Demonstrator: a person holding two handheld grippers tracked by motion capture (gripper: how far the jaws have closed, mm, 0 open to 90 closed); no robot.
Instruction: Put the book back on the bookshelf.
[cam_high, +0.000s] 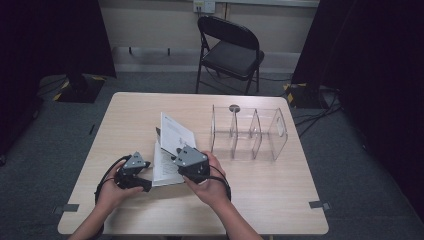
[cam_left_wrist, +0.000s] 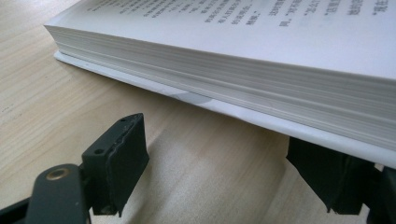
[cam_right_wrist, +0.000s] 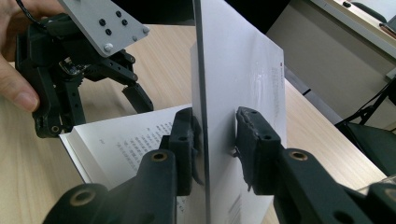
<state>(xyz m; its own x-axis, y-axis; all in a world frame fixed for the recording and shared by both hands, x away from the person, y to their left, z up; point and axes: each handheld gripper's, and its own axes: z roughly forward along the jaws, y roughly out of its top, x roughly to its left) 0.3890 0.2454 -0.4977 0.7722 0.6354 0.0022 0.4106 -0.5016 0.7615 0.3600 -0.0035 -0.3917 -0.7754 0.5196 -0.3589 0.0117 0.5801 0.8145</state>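
Note:
An open white book (cam_high: 164, 170) lies on the table left of centre, its printed pages (cam_left_wrist: 233, 60) facing up. My right gripper (cam_right_wrist: 217, 126) is shut on a raised leaf (cam_right_wrist: 243, 84) of the book, which stands nearly upright (cam_high: 175, 131). My left gripper (cam_high: 146, 183) is low at the book's near left edge. Its jaws (cam_left_wrist: 224, 172) stand wide apart on the wood, and the right pad (cam_left_wrist: 331, 179) sits under the overhanging cover edge. Nothing is gripped between them. In the right gripper view one of the left gripper's fingers (cam_right_wrist: 137, 99) hangs just beyond the open page.
A clear acrylic organizer (cam_high: 248, 132) with several compartments stands right of the book. The wooden table (cam_high: 260, 192) has bare room in front and on the right. A black folding chair (cam_high: 230, 47) stands behind the table, and dark curtains hang on both sides.

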